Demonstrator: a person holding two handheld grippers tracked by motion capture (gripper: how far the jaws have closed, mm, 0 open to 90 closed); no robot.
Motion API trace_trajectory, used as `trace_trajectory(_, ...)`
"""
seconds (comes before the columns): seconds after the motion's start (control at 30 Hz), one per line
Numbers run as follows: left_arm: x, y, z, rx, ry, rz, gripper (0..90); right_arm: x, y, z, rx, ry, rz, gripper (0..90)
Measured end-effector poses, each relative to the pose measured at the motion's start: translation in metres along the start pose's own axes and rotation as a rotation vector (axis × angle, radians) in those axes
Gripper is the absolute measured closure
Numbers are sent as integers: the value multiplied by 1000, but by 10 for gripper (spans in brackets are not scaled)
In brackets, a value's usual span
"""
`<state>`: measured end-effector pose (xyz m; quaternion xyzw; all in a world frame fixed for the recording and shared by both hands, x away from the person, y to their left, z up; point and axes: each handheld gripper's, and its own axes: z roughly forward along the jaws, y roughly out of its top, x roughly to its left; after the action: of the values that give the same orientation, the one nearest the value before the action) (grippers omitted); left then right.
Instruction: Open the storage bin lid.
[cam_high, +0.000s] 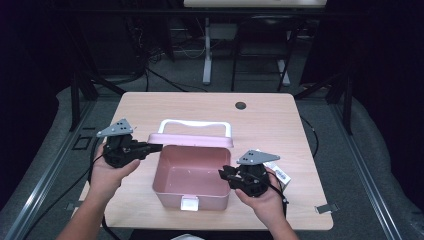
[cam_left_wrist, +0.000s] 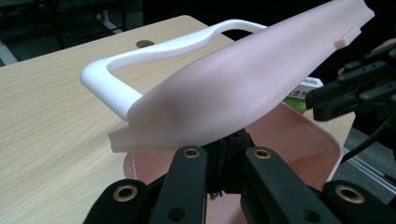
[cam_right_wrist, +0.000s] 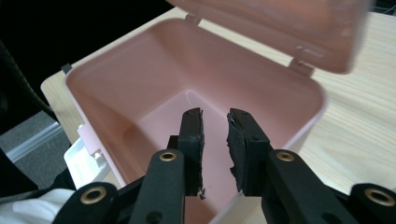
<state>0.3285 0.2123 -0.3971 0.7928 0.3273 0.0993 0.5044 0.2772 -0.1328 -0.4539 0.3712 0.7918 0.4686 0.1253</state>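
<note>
Your left gripper (cam_high: 150, 148) pinches the lid (cam_left_wrist: 243, 88) edge between its jaws; it's light, stiff, slippery plastic. Right gripper (cam_right_wrist: 215, 135): narrowly parted, empty.

Pink box (cam_high: 191, 175) — white handle (cam_high: 196, 124), black grippers

Soft overhead light falls evenly on the tabletop (cam_high: 150, 107), while the room around it sinks into near black. The close pink lid (cam_left_wrist: 243, 93) looks blurred, pale and slightly washed out.
</note>
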Motion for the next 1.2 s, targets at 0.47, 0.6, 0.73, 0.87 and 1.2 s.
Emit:
trace_trajectory(0.47,4,12,3,3,16,9,897,17,-26,19,80,34,-32,834)
trace_trajectory(0.6,6,15,3,3,22,6,897,17,-31,21,95,33,-28,832)
trace_trajectory(0.73,8,19,5,0,26,6,897,15,-32,20,90,37,-19,832)
trace_trajectory(0.87,9,23,6,-2,30,2,897,13,-32,20,89,37,-27,844)
trace_trajectory(1.2,16,30,10,-8,37,-6,897,9,-32,18,91,35,-7,831)
